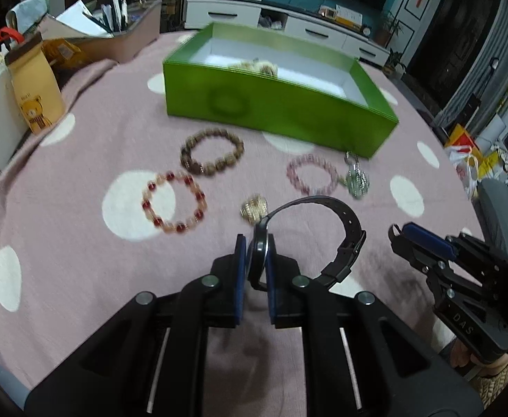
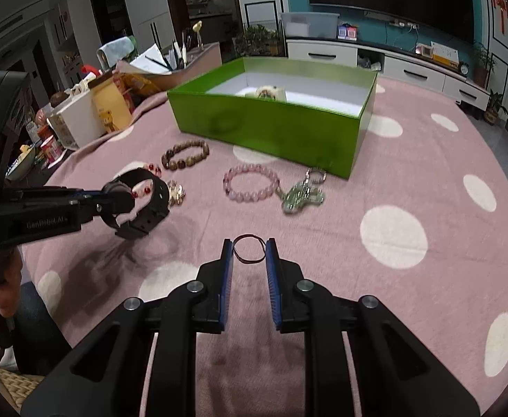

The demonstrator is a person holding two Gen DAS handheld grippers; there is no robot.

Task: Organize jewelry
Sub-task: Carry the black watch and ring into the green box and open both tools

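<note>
My left gripper (image 1: 256, 243) is shut on the case of a black wristwatch (image 1: 344, 229), whose strap loops off to the right above the cloth. In the right wrist view the same watch (image 2: 149, 208) hangs from the left gripper (image 2: 115, 196) at the left. My right gripper (image 2: 249, 243) pinches a thin dark ring (image 2: 250, 262) between its blue pads, just over the cloth. The right gripper (image 1: 403, 232) also shows at the right edge of the left wrist view. Behind stands a green box (image 1: 278, 111) with a pale bead bracelet (image 1: 259, 66) inside.
On the pink dotted cloth (image 1: 80, 180) lie a brown bead bracelet (image 1: 212, 154), a red bead bracelet (image 1: 175, 201), a pink bead bracelet (image 1: 311, 173), a green pendant (image 1: 356, 180) and a gold piece (image 1: 254, 208). A yellow bear bag (image 1: 33, 93) and clutter crowd the left edge.
</note>
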